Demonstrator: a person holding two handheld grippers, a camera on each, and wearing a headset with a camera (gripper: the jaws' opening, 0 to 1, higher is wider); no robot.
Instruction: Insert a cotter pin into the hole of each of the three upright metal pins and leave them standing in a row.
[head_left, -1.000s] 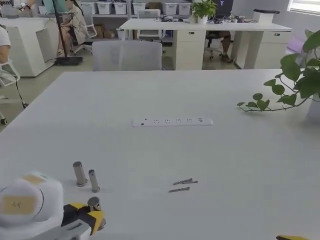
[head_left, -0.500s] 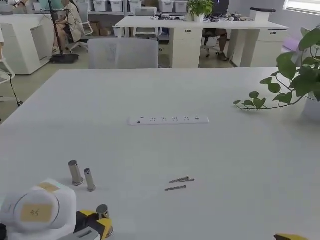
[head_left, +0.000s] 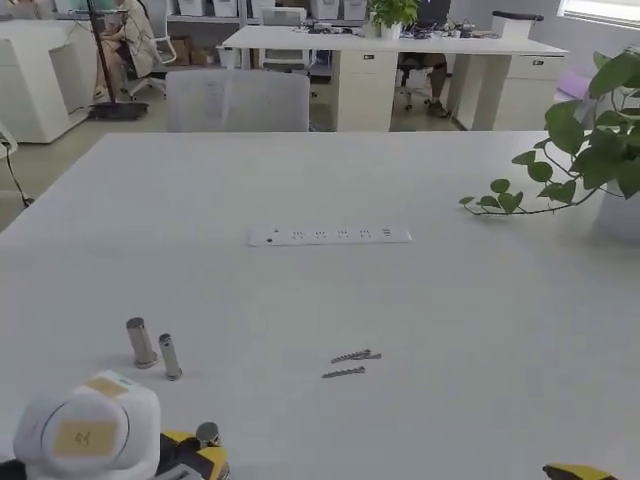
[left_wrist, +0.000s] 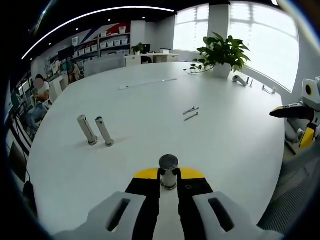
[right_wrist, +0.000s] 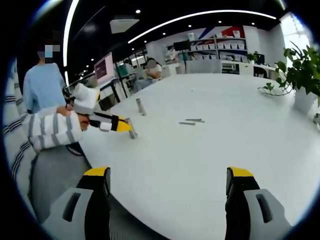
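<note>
Two upright metal pins stand side by side at the left of the white table. My left gripper is shut on the third metal pin, held upright at the table's near edge; it sits between the jaws in the left gripper view. Cotter pins lie loose near the table's middle. My right gripper hangs open over the near edge with nothing between its fingers; its yellow tip shows at the lower right.
A white power strip lies across the table's middle. A trailing green plant stands at the right edge. A grey chair stands behind the far edge. People sit at desks in the background.
The head camera has tilted down. My left gripper, with the pin in it, has moved nearer to me and to the right, away from the two standing pins.
</note>
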